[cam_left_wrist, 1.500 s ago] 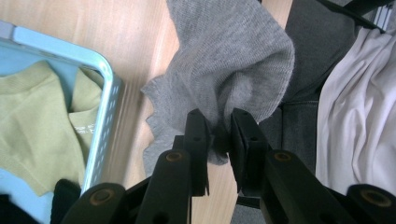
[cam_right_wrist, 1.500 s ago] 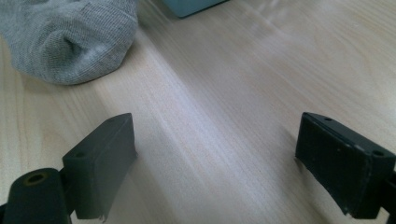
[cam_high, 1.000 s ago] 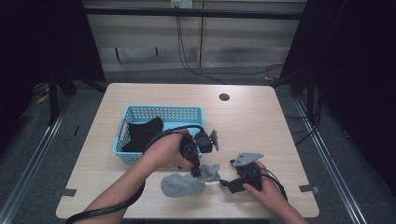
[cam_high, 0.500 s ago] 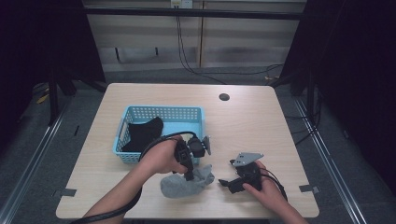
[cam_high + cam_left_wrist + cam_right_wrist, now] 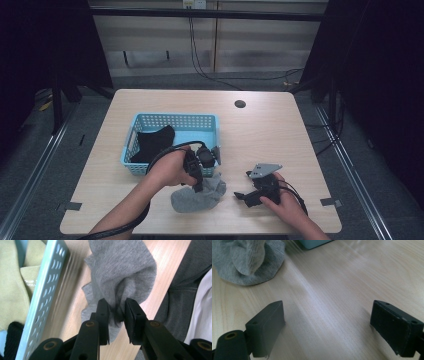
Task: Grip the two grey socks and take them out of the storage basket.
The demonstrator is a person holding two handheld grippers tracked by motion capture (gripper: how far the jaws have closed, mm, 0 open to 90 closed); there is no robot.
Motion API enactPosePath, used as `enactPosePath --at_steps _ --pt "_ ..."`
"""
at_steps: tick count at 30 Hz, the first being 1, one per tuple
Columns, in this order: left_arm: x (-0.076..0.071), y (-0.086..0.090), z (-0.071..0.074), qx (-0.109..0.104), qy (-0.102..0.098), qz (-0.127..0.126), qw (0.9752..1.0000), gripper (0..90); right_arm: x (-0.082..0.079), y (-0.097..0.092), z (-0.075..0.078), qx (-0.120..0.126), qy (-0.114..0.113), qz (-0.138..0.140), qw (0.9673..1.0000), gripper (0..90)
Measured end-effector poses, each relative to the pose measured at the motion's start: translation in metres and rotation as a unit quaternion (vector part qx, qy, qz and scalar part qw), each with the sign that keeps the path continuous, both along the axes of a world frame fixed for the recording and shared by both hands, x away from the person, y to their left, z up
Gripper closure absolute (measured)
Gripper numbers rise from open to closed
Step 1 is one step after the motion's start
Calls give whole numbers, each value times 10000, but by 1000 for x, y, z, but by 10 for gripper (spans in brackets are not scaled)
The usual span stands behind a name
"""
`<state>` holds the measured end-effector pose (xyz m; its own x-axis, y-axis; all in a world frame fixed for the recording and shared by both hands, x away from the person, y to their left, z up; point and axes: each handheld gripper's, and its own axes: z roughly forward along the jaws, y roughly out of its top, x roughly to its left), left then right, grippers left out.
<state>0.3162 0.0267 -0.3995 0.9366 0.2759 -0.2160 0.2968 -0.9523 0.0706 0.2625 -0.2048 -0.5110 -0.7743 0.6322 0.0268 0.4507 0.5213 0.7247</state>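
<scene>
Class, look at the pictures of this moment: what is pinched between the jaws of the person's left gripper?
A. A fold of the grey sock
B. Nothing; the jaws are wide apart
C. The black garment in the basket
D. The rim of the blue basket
A: in the left gripper view, the left gripper has its jaws closed on a bunched fold of the grey sock, which lies on the table beside the blue basket.

Since the earlier pictures the left gripper (image 5: 199,186) comes down and back from the front rim of the blue basket (image 5: 131,139) toward the table edge nearest the person. The grey sock (image 5: 197,196) it pinches now lies bunched just in front of the basket. Its jaws have just been opening slightly, cloth between them.
</scene>
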Motion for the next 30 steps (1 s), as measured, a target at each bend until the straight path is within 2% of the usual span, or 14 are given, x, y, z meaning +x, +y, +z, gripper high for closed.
enactPosePath --at_steps 7,11,15,16,17,22,30 --pt "1 4 -7 -4 20 155 9999 679 0 0 0 4 23 1 10000 115" --pt "1 7 -7 -38 -8 219 9998 564 0 0 0 4 25 2 10000 115" --pt "-1 9 -5 -77 -153 185 9997 460 0 0 0 0 1 -1 10000 115" --pt "-1 9 -5 -114 -208 201 9995 460 0 0 0 0 -1 0 10000 116" --pt "0 11 -4 -168 -241 225 9993 403 0 0 0 1 0 0 10000 116" --pt "0 15 -2 -224 -370 323 9985 330 0 0 0 4 23 0 10000 115" --pt "0 21 -2 -347 -451 411 9975 297 0 0 0 6 46 -4 10000 116"
